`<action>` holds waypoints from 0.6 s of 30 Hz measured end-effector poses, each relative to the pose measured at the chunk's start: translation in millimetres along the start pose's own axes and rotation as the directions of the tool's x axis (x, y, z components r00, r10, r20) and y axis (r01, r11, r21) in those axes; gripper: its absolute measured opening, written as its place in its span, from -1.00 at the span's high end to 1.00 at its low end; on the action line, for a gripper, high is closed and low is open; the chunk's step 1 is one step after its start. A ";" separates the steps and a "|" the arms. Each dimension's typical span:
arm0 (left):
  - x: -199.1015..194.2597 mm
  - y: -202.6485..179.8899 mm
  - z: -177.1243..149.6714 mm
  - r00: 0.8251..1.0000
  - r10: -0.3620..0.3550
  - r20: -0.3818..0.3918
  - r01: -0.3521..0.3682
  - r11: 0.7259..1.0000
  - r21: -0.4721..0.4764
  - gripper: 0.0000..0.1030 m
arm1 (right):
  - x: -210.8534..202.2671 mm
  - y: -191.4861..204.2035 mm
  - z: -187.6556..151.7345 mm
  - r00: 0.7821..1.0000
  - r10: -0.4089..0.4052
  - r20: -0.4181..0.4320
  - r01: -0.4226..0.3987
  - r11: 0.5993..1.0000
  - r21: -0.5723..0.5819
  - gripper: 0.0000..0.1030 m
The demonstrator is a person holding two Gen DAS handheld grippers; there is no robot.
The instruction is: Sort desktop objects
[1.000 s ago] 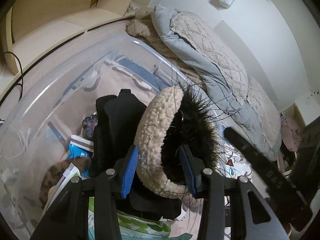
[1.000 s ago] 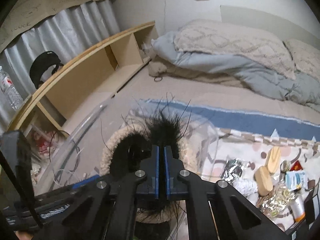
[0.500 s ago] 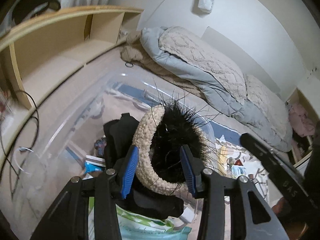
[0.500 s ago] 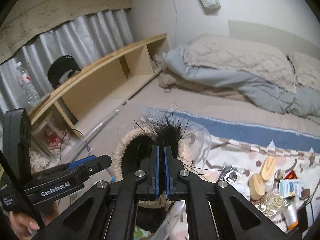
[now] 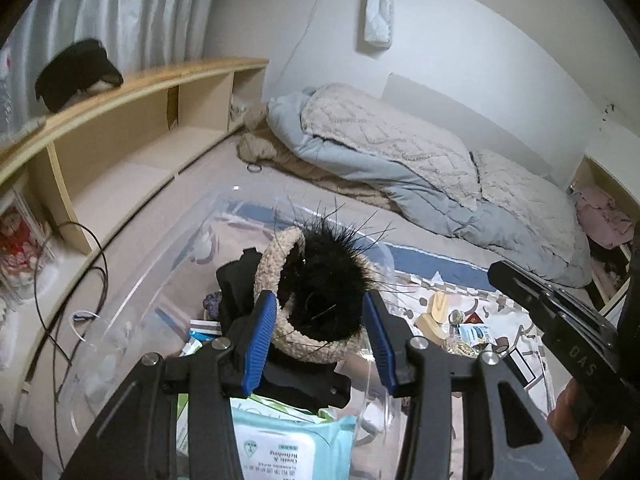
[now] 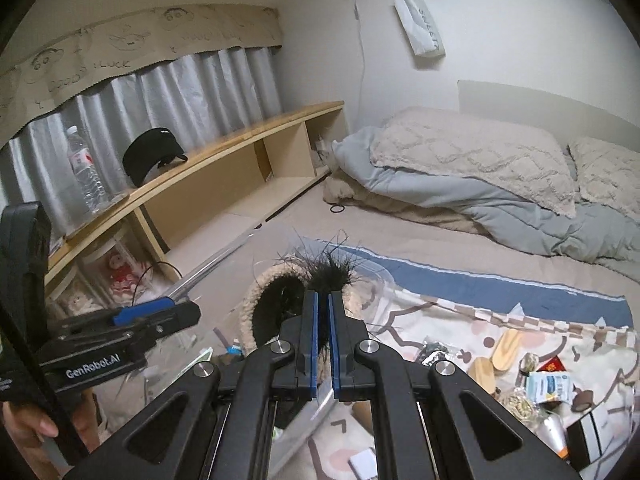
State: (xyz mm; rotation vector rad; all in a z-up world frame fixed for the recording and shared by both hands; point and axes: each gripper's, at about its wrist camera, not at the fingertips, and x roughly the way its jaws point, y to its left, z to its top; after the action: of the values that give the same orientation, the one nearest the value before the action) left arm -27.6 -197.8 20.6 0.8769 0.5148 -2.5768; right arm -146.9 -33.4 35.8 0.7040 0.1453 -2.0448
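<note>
A beige knitted ring with black bristly fur (image 5: pixel 316 292) is pinched by the closed right claw (image 6: pixel 323 344); the left claw (image 5: pixel 320 340), opening, flanks it above a clear plastic bin (image 5: pixel 168 280).

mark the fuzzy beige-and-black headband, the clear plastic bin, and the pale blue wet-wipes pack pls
fuzzy beige-and-black headband (image 5: pixel 320 280): left wrist view, on its black fur centre.
clear plastic bin (image 5: pixel 168 276): left wrist view, on its left wall.
pale blue wet-wipes pack (image 5: pixel 288 440): left wrist view, on its label face.
</note>
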 end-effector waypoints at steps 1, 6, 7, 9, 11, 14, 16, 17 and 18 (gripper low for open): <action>-4.4 -2.9 -1.2 1.000 0.001 0.008 -0.001 1.000 0.005 0.13 | -6.7 -0.4 -1.1 1.000 -0.006 0.009 0.006 1.000 -0.011 0.89; -20.8 -12.3 -9.2 0.999 0.009 0.040 -0.011 1.000 0.028 -0.06 | -26.9 -1.5 -7.4 1.000 -0.003 0.012 0.003 1.000 -0.029 0.89; -23.4 -15.2 -11.1 0.999 0.017 0.047 -0.019 0.999 0.040 -0.13 | -30.5 -2.2 -9.3 1.000 0.000 0.010 0.000 1.000 -0.030 0.89; -29.4 -19.6 -16.9 0.997 0.035 0.064 -0.039 0.998 0.058 -0.32 | -37.5 -4.1 -13.5 1.000 -0.003 0.008 0.003 0.999 -0.032 0.89; -33.9 -24.4 -20.7 0.996 0.045 0.075 -0.051 0.996 0.074 -0.37 | -42.9 -5.2 -17.3 1.000 -0.007 0.007 0.007 0.999 -0.037 0.89; -40.4 -29.5 -28.1 0.995 0.054 0.086 -0.062 0.994 0.093 -0.55 | -47.5 -10.3 -23.8 1.000 -0.018 -0.014 0.017 0.999 -0.028 0.89; -44.8 -31.3 -33.2 0.994 0.055 0.098 -0.064 0.993 0.098 -0.65 | -51.0 -13.5 -28.2 1.000 -0.022 -0.019 0.022 0.999 -0.025 0.89; -46.7 -32.3 -35.7 0.993 0.055 0.104 -0.066 0.993 0.103 -0.67 | -52.7 -14.7 -30.4 0.999 -0.028 -0.018 0.027 0.999 -0.028 0.89; -48.3 -33.7 -38.3 0.992 0.056 0.110 -0.068 0.992 0.109 -0.70 | -54.7 -15.9 -32.1 0.999 -0.034 -0.014 0.033 0.999 -0.031 0.89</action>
State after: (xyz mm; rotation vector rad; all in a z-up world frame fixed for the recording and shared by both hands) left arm 12.0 -140.6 30.4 0.7737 0.3096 -2.5987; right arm -124.5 28.0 35.7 0.7017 0.1979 -2.0655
